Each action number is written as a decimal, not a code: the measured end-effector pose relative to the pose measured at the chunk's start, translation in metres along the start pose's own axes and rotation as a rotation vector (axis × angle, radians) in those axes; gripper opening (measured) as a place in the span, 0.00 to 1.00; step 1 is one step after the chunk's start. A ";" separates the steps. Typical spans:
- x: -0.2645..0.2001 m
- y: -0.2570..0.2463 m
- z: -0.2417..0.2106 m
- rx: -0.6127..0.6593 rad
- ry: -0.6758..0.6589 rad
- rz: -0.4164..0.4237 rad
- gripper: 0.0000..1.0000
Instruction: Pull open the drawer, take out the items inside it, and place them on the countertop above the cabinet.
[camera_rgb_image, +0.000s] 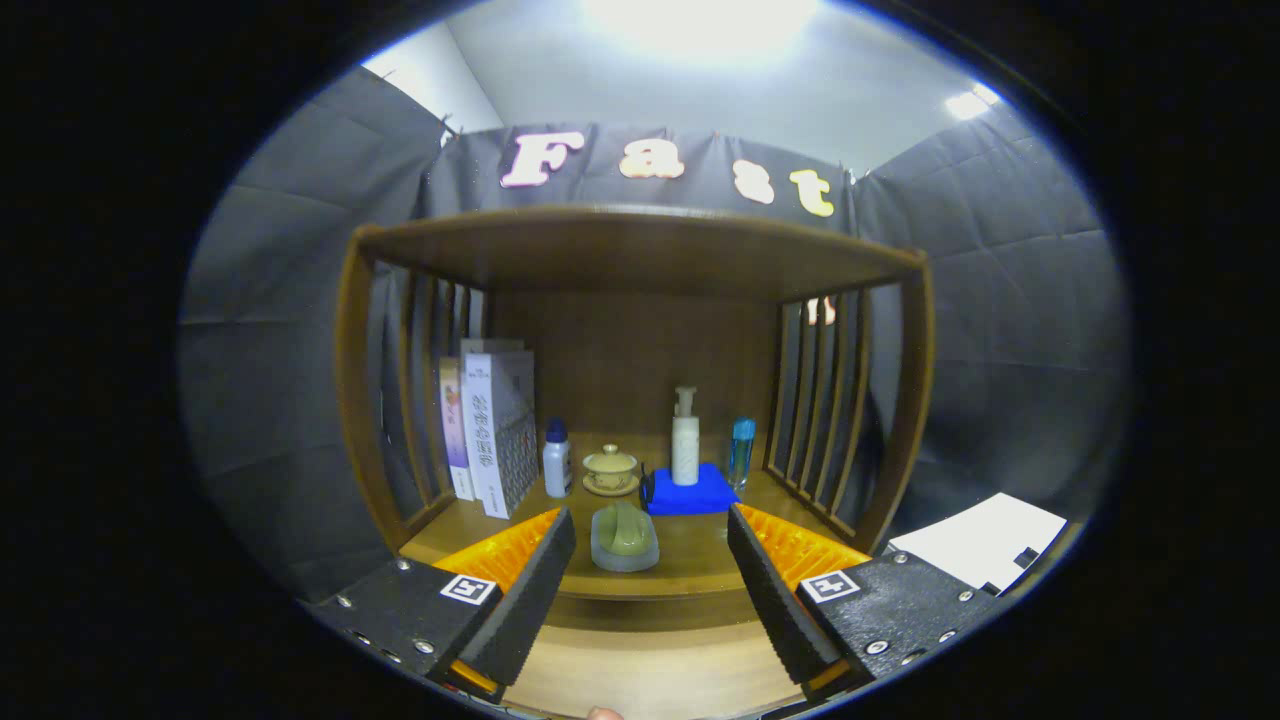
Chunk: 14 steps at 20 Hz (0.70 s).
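Held wide open and empty, gripper (650, 560); soap dish (625, 537) on countertop (690, 560) just ahead, between fingers. Beyond: boxes (495, 430), bottles, lidded cup (611, 468), blue cloth (690, 492). Box print unreadable.

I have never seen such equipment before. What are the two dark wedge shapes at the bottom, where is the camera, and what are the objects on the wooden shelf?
The camera rides on a hand-held gripper and looks forward along its two fingers; those are the wedges. They stand open and hold nothing. Ahead is a wooden cabinet with a countertop. Between the fingertips lies a soap dish with a green soap. Beyond it stand a lidded cup, a small white bottle, a pump bottle on a blue cloth, a blue bottle, and boxes to one side.
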<state>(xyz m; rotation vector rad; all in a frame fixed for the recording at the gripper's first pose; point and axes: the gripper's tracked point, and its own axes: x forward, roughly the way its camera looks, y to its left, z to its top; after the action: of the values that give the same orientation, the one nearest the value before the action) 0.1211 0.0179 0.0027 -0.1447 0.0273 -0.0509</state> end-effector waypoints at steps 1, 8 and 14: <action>-0.019 0.001 -0.001 0.000 -0.033 0.013 0.95; -0.133 0.030 -0.035 -0.050 -0.198 0.136 0.95; -0.166 0.059 -0.135 -0.135 -0.109 0.188 0.95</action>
<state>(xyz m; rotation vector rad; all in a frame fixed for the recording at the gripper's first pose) -0.0464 0.0658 -0.1352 -0.2787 -0.0645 0.1465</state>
